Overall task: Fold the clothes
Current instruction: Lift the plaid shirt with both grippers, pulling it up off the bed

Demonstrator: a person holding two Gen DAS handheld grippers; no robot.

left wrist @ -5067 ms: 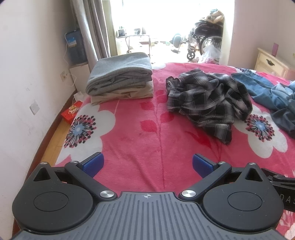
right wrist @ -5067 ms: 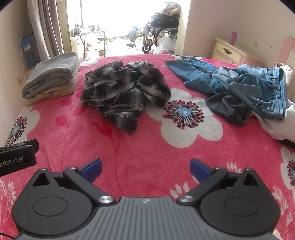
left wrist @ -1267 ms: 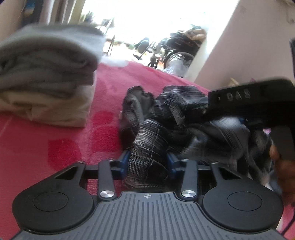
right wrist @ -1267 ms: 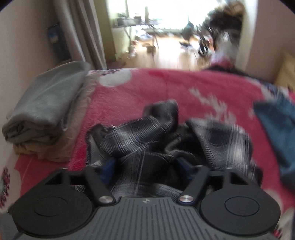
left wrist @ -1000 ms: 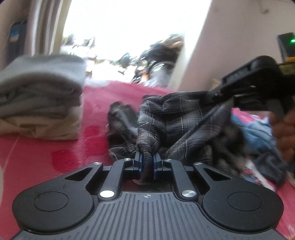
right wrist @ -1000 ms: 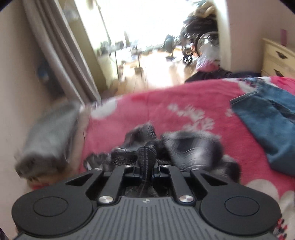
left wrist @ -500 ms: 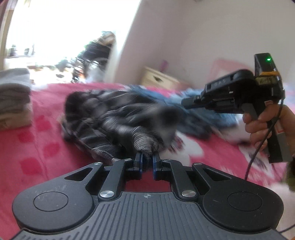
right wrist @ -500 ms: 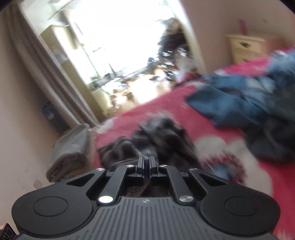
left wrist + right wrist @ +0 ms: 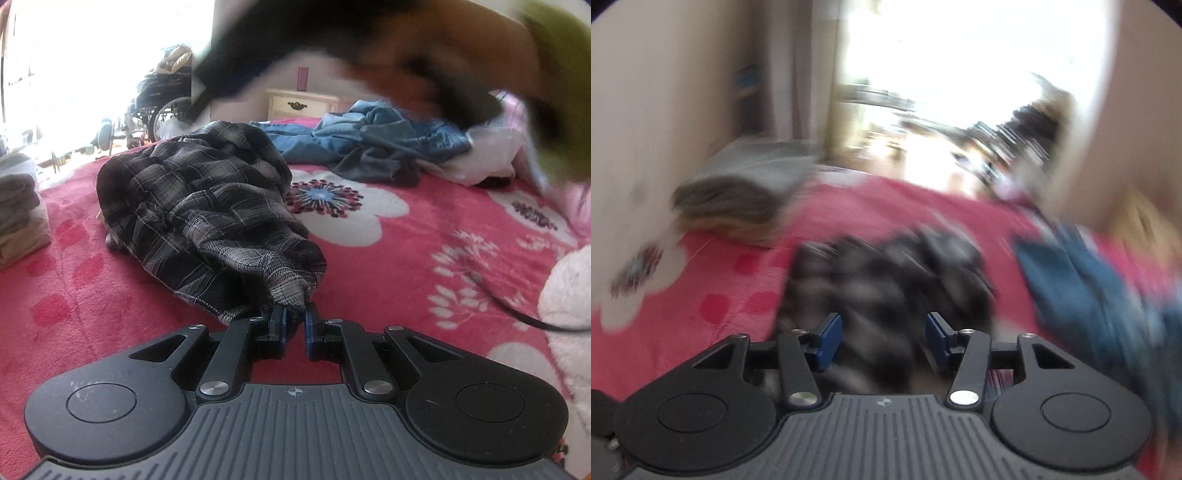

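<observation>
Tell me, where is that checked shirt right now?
In the left wrist view the checked shirt lies bunched on the red floral blanket, one end pinched in the left gripper, between the folded pile and the jeans.

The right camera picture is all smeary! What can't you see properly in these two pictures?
- Right wrist view: motion blur smears the black-and-white plaid shirt; no folds or edges readable between the open right claw.
- Right wrist view: blur reduces the folded grey clothes stack to a shape.
- Left wrist view: a dark blurred shape across the top hides the wall.
- Left wrist view: the shirt end inside the left claw is hidden.
</observation>
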